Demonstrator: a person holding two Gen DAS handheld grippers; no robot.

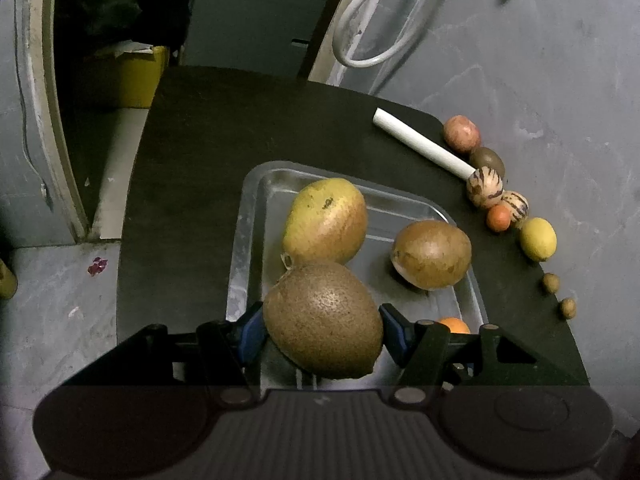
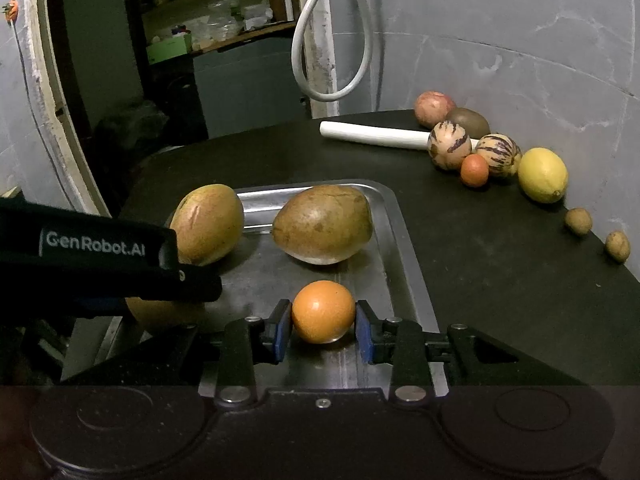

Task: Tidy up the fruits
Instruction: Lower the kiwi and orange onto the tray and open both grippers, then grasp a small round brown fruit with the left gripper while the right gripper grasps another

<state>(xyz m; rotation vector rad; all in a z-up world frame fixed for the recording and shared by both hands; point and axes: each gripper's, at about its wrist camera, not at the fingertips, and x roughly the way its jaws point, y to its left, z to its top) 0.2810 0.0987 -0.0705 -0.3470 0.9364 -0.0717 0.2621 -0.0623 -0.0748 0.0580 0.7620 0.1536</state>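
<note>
Nearest the left camera, the left gripper (image 1: pixel 322 334) pinches a big rough brown fruit (image 1: pixel 323 320) across its middle, at the tray's (image 1: pixel 240 248) near edge, touching or just short of a yellow-green fruit (image 1: pixel 326 222) behind it. Over the same tray's near edge the right gripper (image 2: pixel 323 332) has its blue pads against an orange (image 2: pixel 323 311); whether that sits on the metal I cannot tell. A smooth brown fruit (image 2: pixel 323 224) lies toward the far right corner. Along the table's (image 2: pixel 460 248) right edge wait a lemon (image 2: pixel 543 175), striped and small fruits, and a white tube (image 2: pixel 372 134). I judge the big fruit heavy and firm, best held at its widest girth; the orange looks light, smooth and likely to roll
</note>
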